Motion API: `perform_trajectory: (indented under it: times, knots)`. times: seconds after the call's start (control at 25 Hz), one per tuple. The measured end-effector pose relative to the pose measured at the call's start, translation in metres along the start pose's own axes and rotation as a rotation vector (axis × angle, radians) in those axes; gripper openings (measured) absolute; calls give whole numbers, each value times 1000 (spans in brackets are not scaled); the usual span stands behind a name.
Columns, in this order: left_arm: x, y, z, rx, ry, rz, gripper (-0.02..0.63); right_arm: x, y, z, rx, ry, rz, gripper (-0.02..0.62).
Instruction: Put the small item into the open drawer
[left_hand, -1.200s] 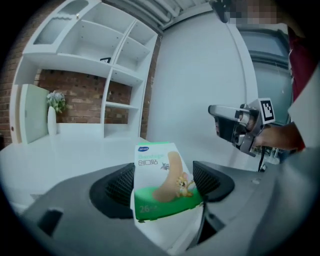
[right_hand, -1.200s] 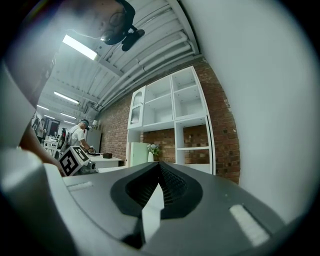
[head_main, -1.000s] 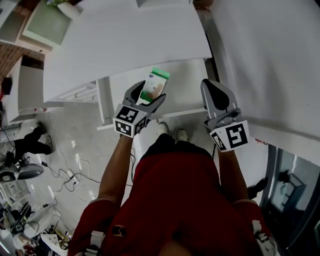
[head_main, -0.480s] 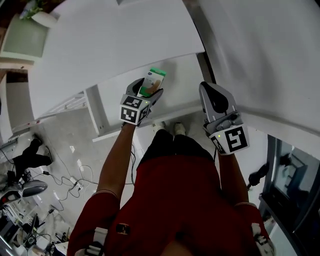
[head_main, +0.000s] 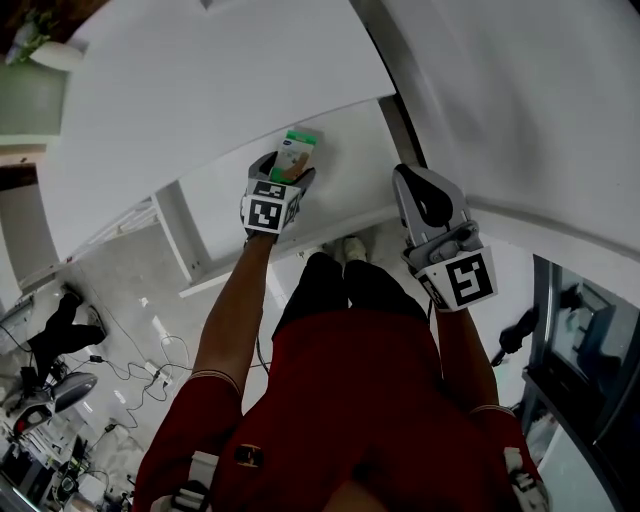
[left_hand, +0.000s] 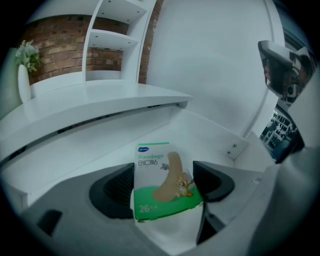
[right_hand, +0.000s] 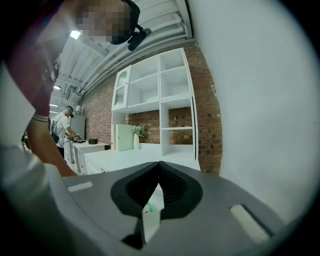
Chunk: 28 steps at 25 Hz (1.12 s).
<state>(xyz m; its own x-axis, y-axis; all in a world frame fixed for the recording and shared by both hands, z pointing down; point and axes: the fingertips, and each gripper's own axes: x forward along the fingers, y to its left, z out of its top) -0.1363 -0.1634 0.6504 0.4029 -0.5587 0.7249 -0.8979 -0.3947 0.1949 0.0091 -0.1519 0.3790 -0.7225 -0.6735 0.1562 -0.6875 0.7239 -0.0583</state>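
Note:
A small bandage box (head_main: 297, 155), white above and green below, is clamped upright in my left gripper (head_main: 283, 178). In the left gripper view the box (left_hand: 161, 175) fills the gap between the two dark pads of the left gripper (left_hand: 166, 181). The box hangs over the white open drawer (head_main: 345, 170), whose inside (left_hand: 220, 137) lies just beyond it under the desk top. My right gripper (head_main: 425, 200) hovers to the right of the drawer, jaws together and empty. In its own view the right gripper (right_hand: 159, 170) points toward the room.
The white desk top (head_main: 200, 90) overhangs the drawer's back. A white wall (head_main: 530, 110) stands at the right. Shelves (left_hand: 112, 37) on a brick wall and a vase (left_hand: 25, 75) stand behind the desk. Cables (head_main: 130, 365) lie on the floor at the left.
My left gripper has carried the box forward, farther over the drawer. The right gripper has held about the same place, still shut.

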Motion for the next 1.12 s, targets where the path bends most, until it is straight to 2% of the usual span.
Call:
perform_trajectory:
  times: [0.48, 0.68, 0.92, 1.12]
  knots:
    - [17, 9, -17, -19, 67, 31, 371, -3, -2, 0, -5, 8, -8, 12]
    - [14, 9, -16, -6, 68, 36, 404, -8, -2, -6, 1, 20, 3, 12]
    - [-12, 4, 2, -1, -2, 51, 390, -6, 5, 2, 4, -14, 23, 12]
    - [-56, -10, 33, 12, -134, 61, 331, -10, 14, 5, 12, -28, 59, 12]
